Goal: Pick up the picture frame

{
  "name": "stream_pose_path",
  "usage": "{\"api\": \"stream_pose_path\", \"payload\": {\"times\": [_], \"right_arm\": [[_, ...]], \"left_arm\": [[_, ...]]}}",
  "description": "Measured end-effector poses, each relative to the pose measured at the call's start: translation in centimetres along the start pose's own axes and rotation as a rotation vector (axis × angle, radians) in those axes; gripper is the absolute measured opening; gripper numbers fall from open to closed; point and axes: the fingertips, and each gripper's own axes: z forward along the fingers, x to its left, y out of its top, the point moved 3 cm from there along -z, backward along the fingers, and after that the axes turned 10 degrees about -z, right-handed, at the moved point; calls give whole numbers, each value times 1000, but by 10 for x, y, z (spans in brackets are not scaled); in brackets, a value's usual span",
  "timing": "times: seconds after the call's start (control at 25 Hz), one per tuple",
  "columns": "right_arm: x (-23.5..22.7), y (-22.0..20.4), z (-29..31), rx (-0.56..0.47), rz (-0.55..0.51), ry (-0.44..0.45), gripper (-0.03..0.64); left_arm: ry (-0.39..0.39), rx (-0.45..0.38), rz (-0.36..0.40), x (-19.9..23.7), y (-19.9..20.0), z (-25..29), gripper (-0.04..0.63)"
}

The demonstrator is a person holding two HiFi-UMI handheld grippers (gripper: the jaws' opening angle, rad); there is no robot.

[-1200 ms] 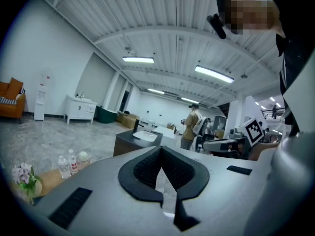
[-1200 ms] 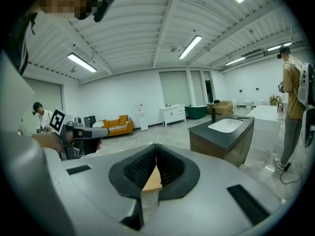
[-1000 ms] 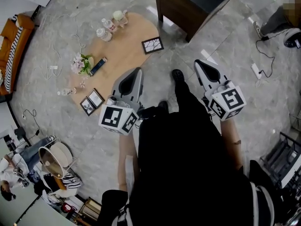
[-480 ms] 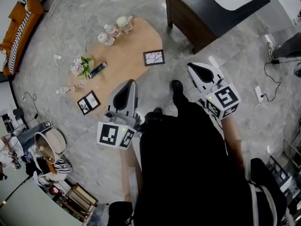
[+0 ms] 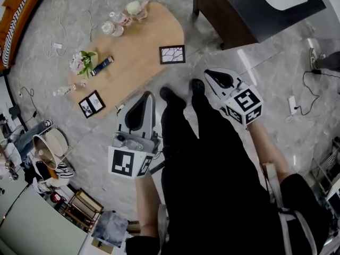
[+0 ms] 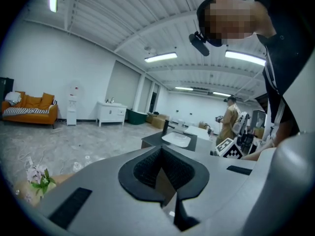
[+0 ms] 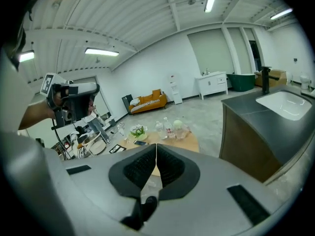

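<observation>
A black picture frame with a white cracked-pattern picture lies flat at the right edge of the low wooden table. A second, double frame lies at the table's near left end and also shows in the right gripper view as the double frame. My left gripper hangs over the floor just short of the table, shut and empty. My right gripper is to the right of the table, past the person's shoes, also shut and empty. Both stay apart from the frames. The left gripper and right gripper point across the room.
On the table stand flowers, a dark phone-like bar and bottles. A dark counter with a sink rises at the right rear. Cables trail on the floor, a basket sits left, a power strip right.
The person has stepped closer to the table. Both grippers have dropped lower, the right one more, and it has drawn left toward the table. Jaws stay shut.
</observation>
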Motion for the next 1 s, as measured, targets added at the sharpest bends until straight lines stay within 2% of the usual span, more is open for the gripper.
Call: {"api": "stream_pose_path", "payload": {"times": [0.24, 0.4, 0.72, 0.8, 0.88, 1.0], "right_arm": [[-13, -44, 53, 71, 29, 50, 14], [-22, -78, 89, 123, 82, 85, 14], [-34, -152, 152, 236, 152, 136, 15], [-37, -173, 167, 257, 182, 148, 43], [-39, -194, 181, 272, 223, 160, 104], [-43, -223, 201, 290, 262, 168, 127]], "left_arm": [[1, 20, -8, 14, -13, 27, 12], [37, 9, -11, 31, -20, 44, 12], [63, 74, -55, 61, -57, 72, 12], [65, 99, -42, 68, -67, 76, 12], [62, 120, -23, 75, -75, 81, 14], [54, 145, -15, 85, -90, 87, 12]]}}
